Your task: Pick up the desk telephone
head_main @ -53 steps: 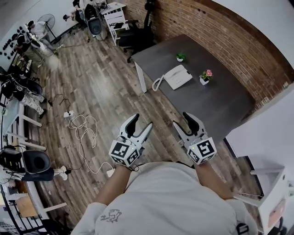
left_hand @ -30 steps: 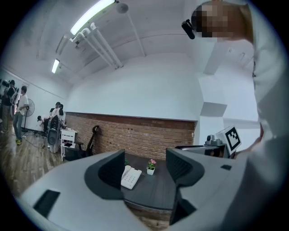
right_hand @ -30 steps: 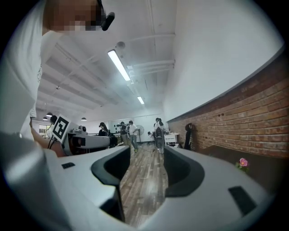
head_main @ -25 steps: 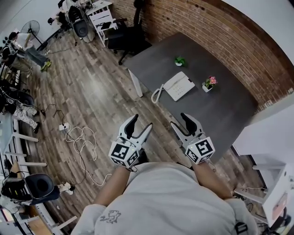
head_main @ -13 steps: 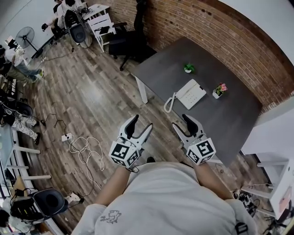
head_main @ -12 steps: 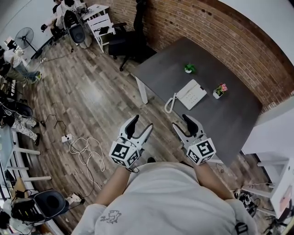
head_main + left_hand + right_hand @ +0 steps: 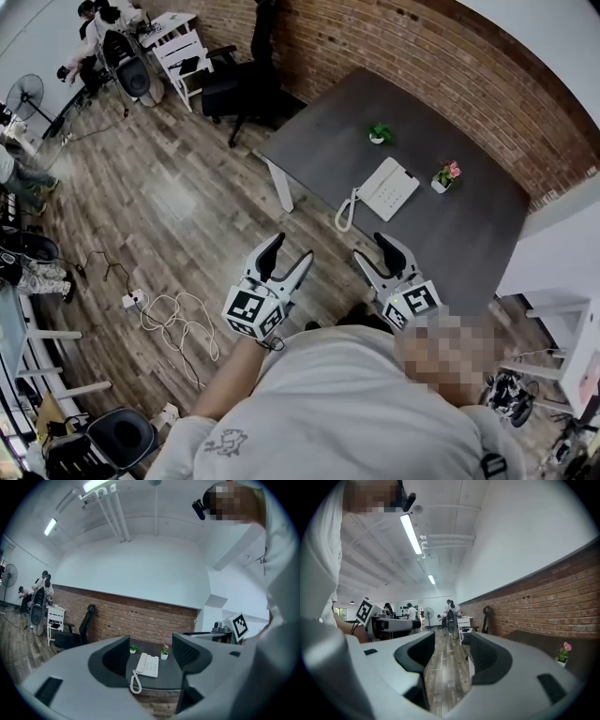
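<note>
The white desk telephone (image 7: 389, 187) lies on a dark grey table (image 7: 459, 239) by the brick wall, and its coiled cord (image 7: 345, 212) hangs over the near edge. Both grippers are held level in front of me, short of the table. My left gripper (image 7: 289, 253) is open and empty. In the left gripper view the telephone (image 7: 149, 664) shows far off between the spread jaws of that gripper (image 7: 151, 644). My right gripper (image 7: 373, 251) is open too. It (image 7: 452, 639) looks along the wooden floor, with only a pink flower (image 7: 563, 654) of the table's things in sight.
A small green plant (image 7: 377, 134) and a pink flower pot (image 7: 443, 175) stand on the table beyond the telephone. A black office chair (image 7: 234, 89) is at the table's far end. Loose cables (image 7: 178, 319) lie on the floor at left. A white cabinet (image 7: 562, 272) is at right.
The table and telephone have shifted as I moved over the floor toward them. Both grippers keep the same pose, with their jaws spread as before.
</note>
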Tool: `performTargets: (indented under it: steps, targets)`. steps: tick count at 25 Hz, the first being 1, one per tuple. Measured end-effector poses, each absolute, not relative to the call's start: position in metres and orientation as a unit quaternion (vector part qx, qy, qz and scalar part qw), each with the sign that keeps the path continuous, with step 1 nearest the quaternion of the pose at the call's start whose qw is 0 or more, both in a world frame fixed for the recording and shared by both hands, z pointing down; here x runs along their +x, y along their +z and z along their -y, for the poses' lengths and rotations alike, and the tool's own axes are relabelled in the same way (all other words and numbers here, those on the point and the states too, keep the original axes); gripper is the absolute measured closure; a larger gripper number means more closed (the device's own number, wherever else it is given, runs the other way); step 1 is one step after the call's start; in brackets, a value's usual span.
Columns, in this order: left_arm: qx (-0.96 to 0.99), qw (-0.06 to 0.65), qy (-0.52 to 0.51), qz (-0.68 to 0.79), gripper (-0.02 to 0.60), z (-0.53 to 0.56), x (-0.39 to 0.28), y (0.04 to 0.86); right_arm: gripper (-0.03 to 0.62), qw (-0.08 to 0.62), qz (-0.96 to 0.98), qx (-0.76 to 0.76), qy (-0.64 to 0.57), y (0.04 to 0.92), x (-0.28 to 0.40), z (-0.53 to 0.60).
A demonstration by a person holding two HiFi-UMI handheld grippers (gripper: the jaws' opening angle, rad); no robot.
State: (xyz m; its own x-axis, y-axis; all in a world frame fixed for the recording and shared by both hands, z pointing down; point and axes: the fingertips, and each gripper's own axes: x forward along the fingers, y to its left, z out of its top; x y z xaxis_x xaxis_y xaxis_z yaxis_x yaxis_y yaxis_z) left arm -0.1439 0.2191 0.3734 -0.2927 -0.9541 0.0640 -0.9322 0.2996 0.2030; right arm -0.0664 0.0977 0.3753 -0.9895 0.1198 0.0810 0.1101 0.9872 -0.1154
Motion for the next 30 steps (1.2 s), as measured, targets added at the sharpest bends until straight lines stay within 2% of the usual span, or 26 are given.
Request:
performTargets:
  steps: [12, 23, 30]
  targets:
    - [0.625, 0.106, -0.040, 0.772, 0.287, -0.151, -0.171, 0.391, 0.358, 0.059, 0.995, -0.024, 0.072, 0.397, -0.086, -0.033]
    - [0.667, 0.127, -0.024, 0.734, 0.287, -0.033, -0.201, 0.405, 0.358, 0.074, 0.994, 0.015, 0.082, 0.409, -0.102, 0.074]
    - [0.697, 0.146, -0.011, 0.702, 0.287, 0.039, -0.198, 0.420, 0.358, 0.075, 0.991, 0.049, 0.103, 0.418, -0.087, 0.137]
